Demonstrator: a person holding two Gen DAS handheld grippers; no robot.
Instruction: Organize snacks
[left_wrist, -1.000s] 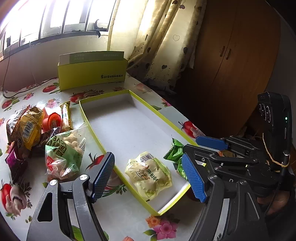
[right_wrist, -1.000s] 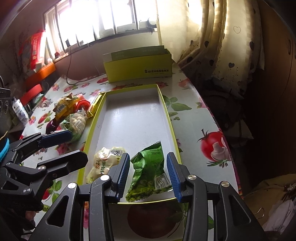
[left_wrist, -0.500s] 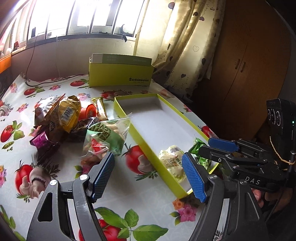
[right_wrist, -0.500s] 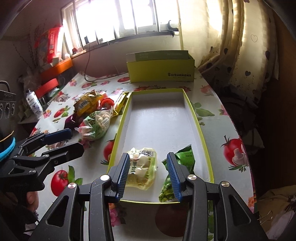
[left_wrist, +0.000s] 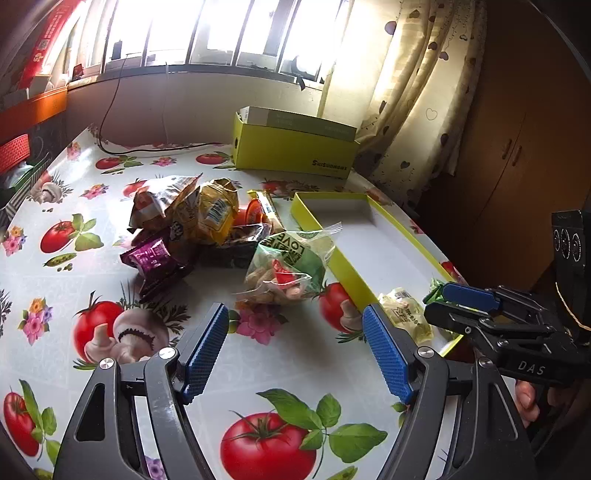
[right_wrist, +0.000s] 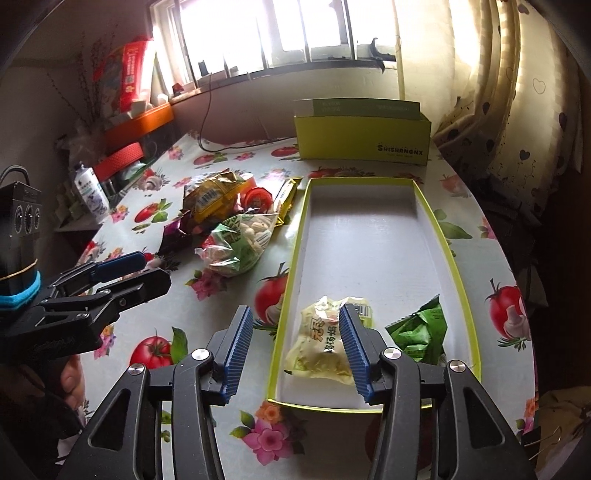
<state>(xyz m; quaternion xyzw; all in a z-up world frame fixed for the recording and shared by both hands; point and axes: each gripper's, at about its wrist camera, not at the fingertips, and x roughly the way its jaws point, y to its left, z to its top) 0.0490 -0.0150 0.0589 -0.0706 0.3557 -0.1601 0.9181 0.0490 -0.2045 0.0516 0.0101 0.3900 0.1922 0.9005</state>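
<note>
A shallow yellow-rimmed tray (right_wrist: 373, 236) (left_wrist: 334, 258) lies on the table. In its near end lie a pale yellow snack pack (right_wrist: 323, 341) (left_wrist: 404, 314) and a green pack (right_wrist: 419, 334). A pile of loose snacks (left_wrist: 199, 218) (right_wrist: 218, 199) lies left of the tray, with a clear green bag of nuts (left_wrist: 286, 269) (right_wrist: 238, 245) nearest. My left gripper (left_wrist: 295, 349) is open and empty, just short of the nut bag. My right gripper (right_wrist: 295, 350) is open and empty, above the tray's near left rim.
An upright yellow-green box (right_wrist: 364, 142) (left_wrist: 295, 151) stands at the table's far end. A cable (left_wrist: 110, 110) hangs by the window. A shelf with a bottle (right_wrist: 88, 192) stands at the left. Curtains (left_wrist: 417, 92) hang right, by the table edge.
My left gripper has swung left from over the tray toward the snack pile. My right gripper has shifted left, from above the green pack to the tray's left rim.
</note>
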